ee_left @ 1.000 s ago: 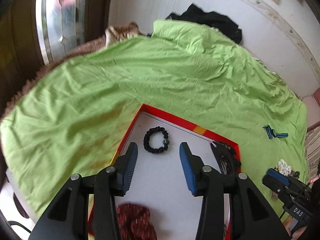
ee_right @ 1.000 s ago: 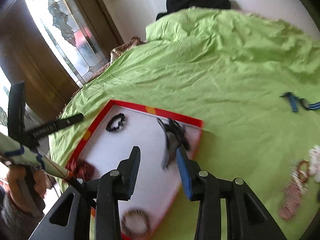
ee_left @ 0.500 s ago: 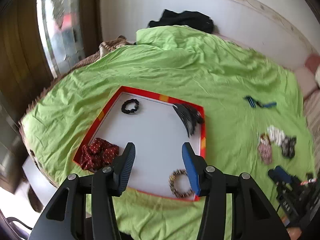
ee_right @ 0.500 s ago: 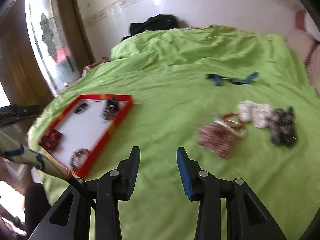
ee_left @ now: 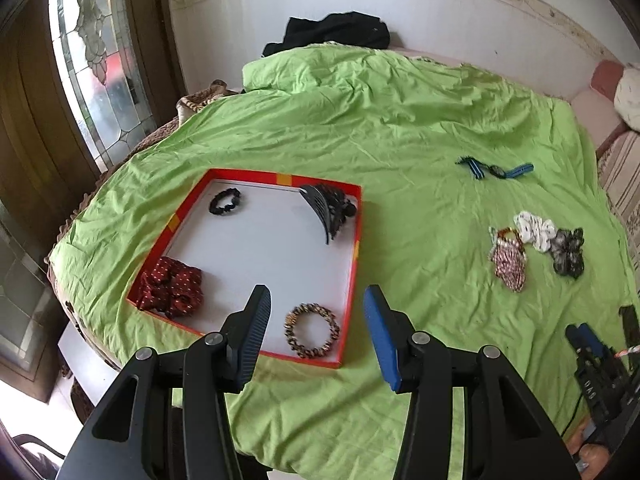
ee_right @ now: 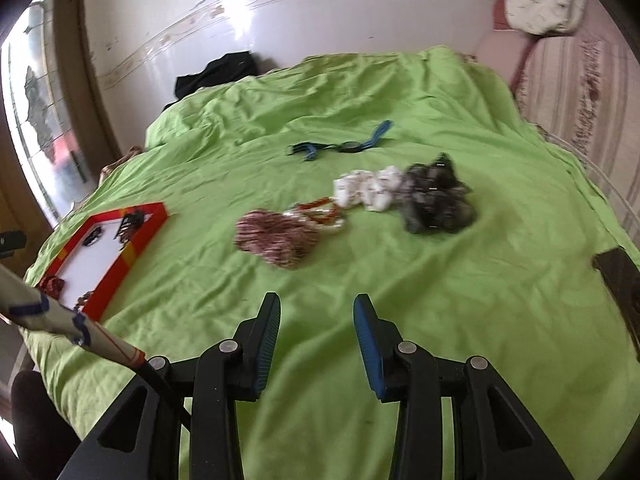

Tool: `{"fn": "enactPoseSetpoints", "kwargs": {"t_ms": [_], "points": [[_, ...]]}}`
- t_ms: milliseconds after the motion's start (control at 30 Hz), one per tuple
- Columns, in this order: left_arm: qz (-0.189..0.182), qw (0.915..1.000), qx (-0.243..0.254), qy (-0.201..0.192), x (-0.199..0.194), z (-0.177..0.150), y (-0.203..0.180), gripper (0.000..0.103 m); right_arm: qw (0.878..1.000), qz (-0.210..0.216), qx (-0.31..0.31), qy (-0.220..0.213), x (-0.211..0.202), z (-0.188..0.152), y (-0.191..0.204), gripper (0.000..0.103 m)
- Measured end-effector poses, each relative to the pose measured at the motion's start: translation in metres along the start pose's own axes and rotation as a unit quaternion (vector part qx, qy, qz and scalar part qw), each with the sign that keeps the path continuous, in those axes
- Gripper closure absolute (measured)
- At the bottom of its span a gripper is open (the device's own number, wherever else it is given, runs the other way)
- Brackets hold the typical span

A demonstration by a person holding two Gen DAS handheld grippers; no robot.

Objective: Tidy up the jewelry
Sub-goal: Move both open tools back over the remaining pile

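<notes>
A wrinkled green sheet [ee_left: 400, 152] covers the bed beside a white wall and a patterned glass door [ee_left: 92, 64]. On it lies a flat, red-rimmed tray [ee_left: 358, 248] with a smooth white floor, holding a black scrunchie [ee_left: 225, 201], a toothed black hair clip [ee_left: 328, 208], a dotted red scrunchie [ee_left: 170, 286] and a beaded bracelet [ee_left: 312, 330]. More scrunchies [ee_right: 360, 208] lie loose on the sheet, well apart from the tray. The left tool [ee_left: 316, 336] and right tool [ee_right: 316, 336] both hang released, gripping nothing.
</notes>
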State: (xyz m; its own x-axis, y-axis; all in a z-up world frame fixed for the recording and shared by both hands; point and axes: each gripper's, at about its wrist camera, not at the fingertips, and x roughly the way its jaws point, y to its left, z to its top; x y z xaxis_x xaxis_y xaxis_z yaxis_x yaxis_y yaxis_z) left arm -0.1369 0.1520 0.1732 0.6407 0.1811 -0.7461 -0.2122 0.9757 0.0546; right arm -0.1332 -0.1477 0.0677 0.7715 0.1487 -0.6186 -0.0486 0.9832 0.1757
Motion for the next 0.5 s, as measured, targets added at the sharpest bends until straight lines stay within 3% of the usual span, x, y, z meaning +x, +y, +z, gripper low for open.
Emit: {"fn": "enactPoseSetpoints", "kwargs": {"t_ms": [300, 500], "points": [[-0.023, 0.9989, 0.041, 0.004, 0.016, -0.007, -0.040, 0.051, 0.999, -0.033, 0.032, 0.007, 0.006, 0.007, -0.031, 0.061], [-0.066, 0.9968, 0.033, 0.031, 0.039, -0.004, -0.066, 0.050, 0.999, -0.033, 0.019, -0.021, 0.017, 0.058, -0.044, 0.048]]}}
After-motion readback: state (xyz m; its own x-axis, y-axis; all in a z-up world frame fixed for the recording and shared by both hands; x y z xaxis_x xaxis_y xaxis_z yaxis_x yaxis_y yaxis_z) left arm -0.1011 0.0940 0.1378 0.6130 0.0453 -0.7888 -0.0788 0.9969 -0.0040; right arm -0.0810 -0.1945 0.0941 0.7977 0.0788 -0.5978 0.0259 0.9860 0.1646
